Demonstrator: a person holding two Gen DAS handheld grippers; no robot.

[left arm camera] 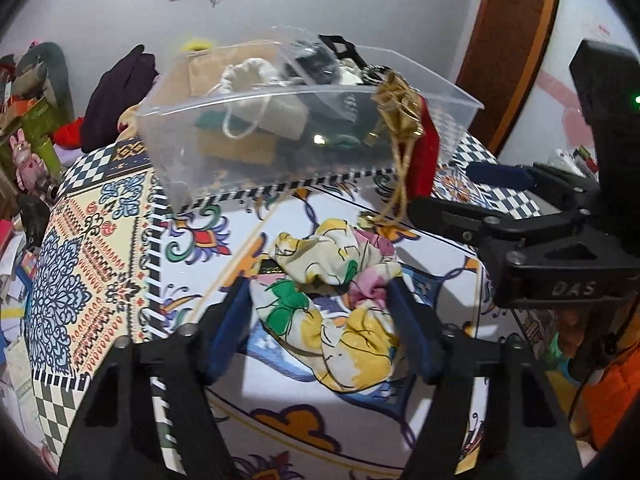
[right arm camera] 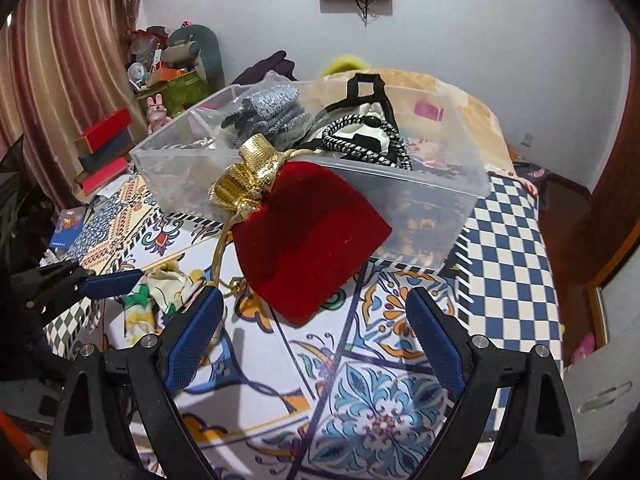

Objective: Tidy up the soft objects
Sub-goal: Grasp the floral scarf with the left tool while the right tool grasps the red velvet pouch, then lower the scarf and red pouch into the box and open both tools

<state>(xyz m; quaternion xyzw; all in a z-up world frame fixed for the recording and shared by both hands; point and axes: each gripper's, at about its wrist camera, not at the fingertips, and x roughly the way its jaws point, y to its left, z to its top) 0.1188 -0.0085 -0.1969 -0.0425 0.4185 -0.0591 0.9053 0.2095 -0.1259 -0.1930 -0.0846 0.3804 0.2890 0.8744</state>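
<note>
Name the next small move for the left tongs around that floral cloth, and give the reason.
Probably close the left tongs on the floral cloth: its blue pads already flank the crumpled bundle, which lies on the patterned cover outside the clear bin. The right tongs are open and empty beside the red velvet pouch draped over the bin's rim.

One clear plastic bin is counted. One red velvet pouch hangs over its rim. One floral cloth is seen on the bed. Inside the bin, one cream drawstring bag and one grey knit item are counted.
</note>
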